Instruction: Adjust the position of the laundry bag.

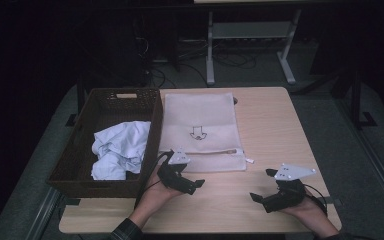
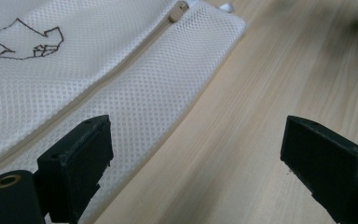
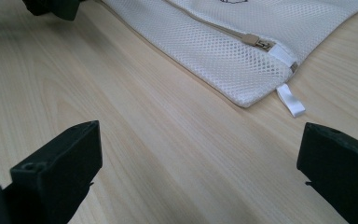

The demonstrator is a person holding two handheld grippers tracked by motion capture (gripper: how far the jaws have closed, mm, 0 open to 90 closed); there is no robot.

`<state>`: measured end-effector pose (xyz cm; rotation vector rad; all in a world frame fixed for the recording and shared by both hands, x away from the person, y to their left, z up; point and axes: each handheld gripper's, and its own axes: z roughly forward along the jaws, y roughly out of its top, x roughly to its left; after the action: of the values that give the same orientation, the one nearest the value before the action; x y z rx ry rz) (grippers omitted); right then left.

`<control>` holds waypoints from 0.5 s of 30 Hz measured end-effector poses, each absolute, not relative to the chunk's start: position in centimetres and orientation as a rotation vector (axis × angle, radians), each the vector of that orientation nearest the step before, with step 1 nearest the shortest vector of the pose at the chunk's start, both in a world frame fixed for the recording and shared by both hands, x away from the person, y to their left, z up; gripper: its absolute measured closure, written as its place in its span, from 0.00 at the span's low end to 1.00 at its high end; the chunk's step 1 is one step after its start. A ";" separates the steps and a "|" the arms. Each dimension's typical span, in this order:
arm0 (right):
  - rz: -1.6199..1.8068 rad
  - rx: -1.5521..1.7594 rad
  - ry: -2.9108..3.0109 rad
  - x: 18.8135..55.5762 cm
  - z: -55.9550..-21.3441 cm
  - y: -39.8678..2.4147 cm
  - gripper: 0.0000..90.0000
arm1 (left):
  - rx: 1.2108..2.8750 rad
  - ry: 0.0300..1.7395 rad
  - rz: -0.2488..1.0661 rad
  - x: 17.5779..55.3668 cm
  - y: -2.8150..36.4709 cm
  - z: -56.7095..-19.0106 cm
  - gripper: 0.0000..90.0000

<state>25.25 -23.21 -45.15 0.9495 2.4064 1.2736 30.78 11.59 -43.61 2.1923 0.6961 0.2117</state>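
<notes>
A white mesh zip bag (image 1: 200, 115) with a drawn arrow lies flat mid-table, its zipper running along the near edge. My left gripper (image 1: 187, 172) sits at the bag's near left corner, open and empty. In the left gripper view (image 2: 196, 144), one jaw is over the mesh bag (image 2: 121, 84) and the other over bare wood. The zip pull (image 2: 179, 9) lies ahead of it. My right gripper (image 1: 263, 184) rests open on the table, right of the bag. In its own view (image 3: 200, 149) it faces the bag's corner (image 3: 242, 42), the zip pull (image 3: 256, 42) and a white tab (image 3: 291, 100).
A brown wicker basket (image 1: 95, 187) stands at the table's left and touches the bag's left edge. It holds a crumpled pale cloth (image 1: 120, 147). Bare wooden tabletop (image 1: 270, 130) stretches right of the bag. Desk legs and cables show on the floor beyond the far edge.
</notes>
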 end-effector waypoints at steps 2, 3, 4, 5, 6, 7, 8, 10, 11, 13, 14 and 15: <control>1.271 0.949 2.406 25.2 -45.1 -23.2 0.00 | 2.191 0.697 0.217 31.0 11.6 -43.4 0.10; 1.272 0.949 2.407 25.2 -45.1 -23.2 0.00 | 2.184 0.699 0.220 31.1 11.6 -43.4 0.10; 1.271 0.948 2.407 25.2 -45.1 -23.2 0.00 | 2.177 0.704 0.218 31.2 11.6 -43.4 0.10; 1.270 0.947 2.408 25.3 -45.2 -23.2 0.00 | 2.179 0.706 0.214 31.3 11.6 -43.4 0.10; 1.269 0.948 2.409 25.3 -45.2 -23.2 0.00 | 2.184 0.707 0.215 31.3 11.6 -43.3 0.10; 1.269 0.947 2.411 25.3 -45.2 -23.2 0.00 | 2.186 0.707 0.218 31.4 11.6 -43.3 0.10; 1.269 0.946 2.411 25.3 -45.2 -23.2 0.00 | 2.185 0.709 0.218 31.5 11.6 -43.3 0.10; 1.269 0.946 2.411 25.3 -45.2 -23.2 0.00 | 2.183 0.713 0.220 31.6 11.5 -43.1 0.10; 1.269 0.946 2.411 25.3 -45.2 -23.2 0.00 | 2.185 0.713 0.218 31.7 11.5 -43.1 0.10; 1.268 0.946 2.410 25.3 -45.2 -23.2 0.00 | 2.182 0.715 0.213 31.9 11.4 -43.0 0.10; 1.269 0.946 2.410 25.3 -45.2 -23.2 0.00 | 2.182 0.716 0.215 32.0 11.4 -42.9 0.10; 1.269 0.945 2.409 25.3 -45.2 -23.2 0.00 | 2.185 0.717 0.216 32.1 11.3 -42.8 0.10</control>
<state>25.27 -23.18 -45.17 0.9451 2.4090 1.2689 32.09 11.35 -42.81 2.1852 0.7167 0.2163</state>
